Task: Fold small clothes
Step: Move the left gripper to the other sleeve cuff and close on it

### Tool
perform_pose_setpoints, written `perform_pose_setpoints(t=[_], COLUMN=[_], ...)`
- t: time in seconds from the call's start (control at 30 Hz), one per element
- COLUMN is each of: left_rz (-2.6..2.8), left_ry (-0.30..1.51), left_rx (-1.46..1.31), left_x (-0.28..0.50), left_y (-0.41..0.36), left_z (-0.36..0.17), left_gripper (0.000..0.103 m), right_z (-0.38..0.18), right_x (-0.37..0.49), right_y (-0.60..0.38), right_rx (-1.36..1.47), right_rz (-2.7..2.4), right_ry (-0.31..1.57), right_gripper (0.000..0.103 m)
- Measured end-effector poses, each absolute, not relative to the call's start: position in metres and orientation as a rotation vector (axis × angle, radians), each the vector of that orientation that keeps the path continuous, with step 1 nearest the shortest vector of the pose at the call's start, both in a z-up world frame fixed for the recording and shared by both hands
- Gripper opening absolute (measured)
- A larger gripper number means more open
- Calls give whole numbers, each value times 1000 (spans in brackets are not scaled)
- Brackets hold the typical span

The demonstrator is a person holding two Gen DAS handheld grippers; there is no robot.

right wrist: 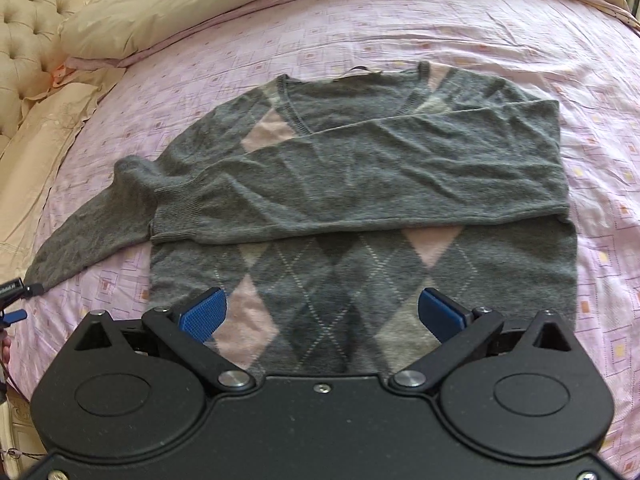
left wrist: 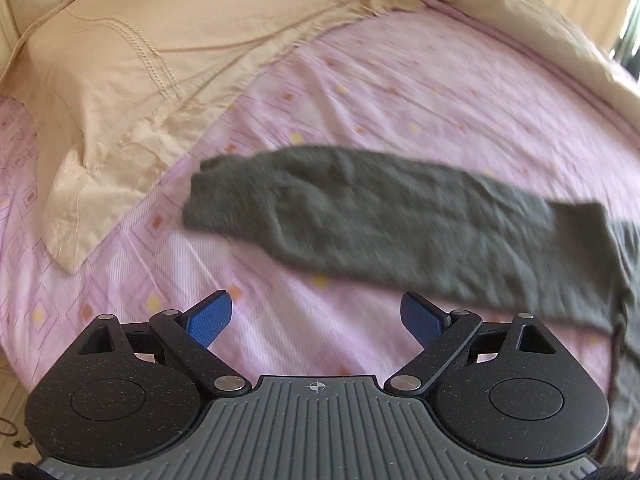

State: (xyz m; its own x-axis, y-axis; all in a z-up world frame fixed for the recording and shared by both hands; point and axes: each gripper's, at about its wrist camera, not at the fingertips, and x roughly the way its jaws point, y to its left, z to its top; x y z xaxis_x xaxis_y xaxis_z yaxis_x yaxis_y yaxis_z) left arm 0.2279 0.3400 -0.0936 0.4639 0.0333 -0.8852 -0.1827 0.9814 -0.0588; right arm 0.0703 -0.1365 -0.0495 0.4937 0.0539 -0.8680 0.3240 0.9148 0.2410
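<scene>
Both the left claw [left wrist: 316, 316] and right claw [right wrist: 322, 312] were spread, empty, above the grey sweater [right wrist: 360, 184] lying mid-frame on the bed [right wrist: 520, 40].

Sweater [right wrist: 360, 184] flat on bedsheet [right wrist: 520, 40]; pillows [right wrist: 180, 12] behind, at headboard [right wrist: 28, 20].

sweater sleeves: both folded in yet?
One only. One sleeve lies folded across the sweater chest; the other sleeve is spread out on the bed.
</scene>
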Motion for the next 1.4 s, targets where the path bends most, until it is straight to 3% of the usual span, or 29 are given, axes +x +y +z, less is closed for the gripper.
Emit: perform_pose_setpoints(t=[0.57, 0.9, 1.0, 1.07, 1.13, 1.27, 1.4], left_rz=[117, 135, 135, 146, 140, 140, 72], left_ry=[1046, 1044, 1021, 1005, 987, 907, 829], left_rx=[-268, -190, -191, -232, -308, -349, -348], left_x=[272, 286, 284, 282, 280, 271, 263], left_y=[373, 361, 357, 360, 365, 359, 338], left_z=[-121, -124, -120, -116, -110, -91, -62], left_gripper=[93, 92, 77, 50, 30, 22, 22], right_z=[-50, -53, -54, -55, -57, -56, -55], right_x=[113, 134, 133, 131, 129, 124, 117], right_y=[-96, -87, -87, -87, -88, -91, -97], right_rx=[361, 335, 338, 342, 343, 351, 365], right_rz=[-143, -114, -116, -114, -110, -103, -91], right_ry=[1106, 1136, 1139, 1144, 1153, 1147, 1127], right_gripper=[102, 102, 102, 102, 102, 102, 102])
